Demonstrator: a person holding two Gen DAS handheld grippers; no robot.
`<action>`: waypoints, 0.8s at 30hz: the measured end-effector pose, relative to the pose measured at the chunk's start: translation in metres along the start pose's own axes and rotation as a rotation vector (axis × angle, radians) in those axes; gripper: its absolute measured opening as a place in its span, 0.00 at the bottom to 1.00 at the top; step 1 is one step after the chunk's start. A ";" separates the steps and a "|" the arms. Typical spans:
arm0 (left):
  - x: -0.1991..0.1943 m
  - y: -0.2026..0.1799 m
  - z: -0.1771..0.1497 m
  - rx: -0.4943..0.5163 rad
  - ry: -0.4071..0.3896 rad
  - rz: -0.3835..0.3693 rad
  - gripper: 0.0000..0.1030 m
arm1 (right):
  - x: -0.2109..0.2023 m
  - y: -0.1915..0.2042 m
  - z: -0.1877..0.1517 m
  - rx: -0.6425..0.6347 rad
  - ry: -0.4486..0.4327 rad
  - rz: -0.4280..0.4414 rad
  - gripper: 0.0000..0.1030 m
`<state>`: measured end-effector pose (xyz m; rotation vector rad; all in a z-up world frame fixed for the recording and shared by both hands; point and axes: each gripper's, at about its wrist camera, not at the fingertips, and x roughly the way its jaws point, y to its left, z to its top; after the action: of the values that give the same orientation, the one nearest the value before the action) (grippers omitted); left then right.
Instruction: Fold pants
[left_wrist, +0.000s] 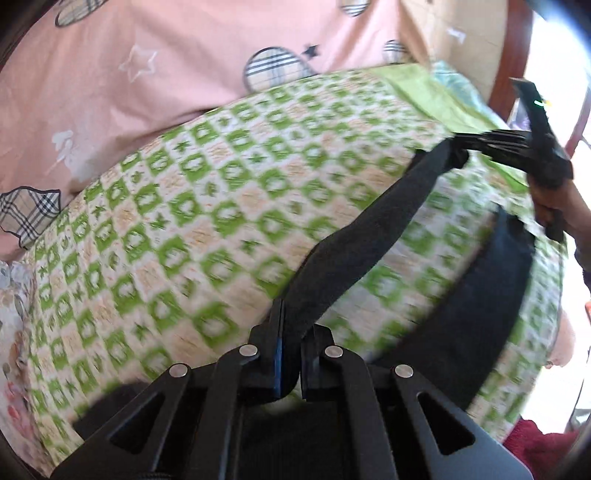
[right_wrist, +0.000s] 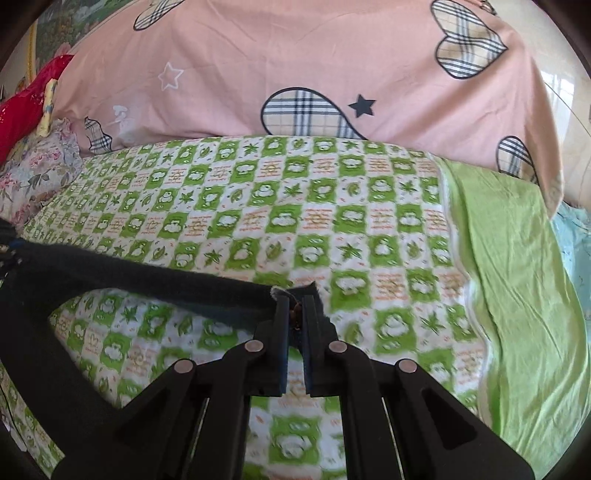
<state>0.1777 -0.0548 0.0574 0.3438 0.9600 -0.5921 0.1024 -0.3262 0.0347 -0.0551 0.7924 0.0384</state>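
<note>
Black pants (left_wrist: 369, 221) hung stretched above the green-checked bed cover (left_wrist: 184, 221), one edge pinched in the closed left tool (left_wrist: 290, 332), the other end clamped in the closed right tool (right_wrist: 295, 306), a hand (left_wrist: 565, 210) holding the latter.

The green-and-white checked bedspread (right_wrist: 280, 206) covers the bed and serves as the landmark. Behind it lies a pink quilt (right_wrist: 295, 55) printed with plaid hearts and stars. To its right lies a plain lime-green sheet (right_wrist: 517, 258), touching its edge. At its far left corner sits a floral cushion (right_wrist: 37, 177), with a red fabric item (right_wrist: 26, 107) behind that.
</note>
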 end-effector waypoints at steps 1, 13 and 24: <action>-0.005 -0.012 -0.008 0.008 -0.009 -0.005 0.04 | -0.007 -0.004 -0.006 0.006 -0.002 0.006 0.06; -0.026 -0.079 -0.074 0.036 -0.058 -0.033 0.04 | -0.071 -0.015 -0.069 -0.033 -0.051 0.038 0.06; -0.026 -0.100 -0.108 0.076 -0.070 -0.049 0.04 | -0.107 0.004 -0.124 -0.116 -0.035 0.012 0.06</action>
<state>0.0341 -0.0689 0.0201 0.3658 0.8826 -0.6818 -0.0609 -0.3315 0.0239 -0.1592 0.7553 0.0961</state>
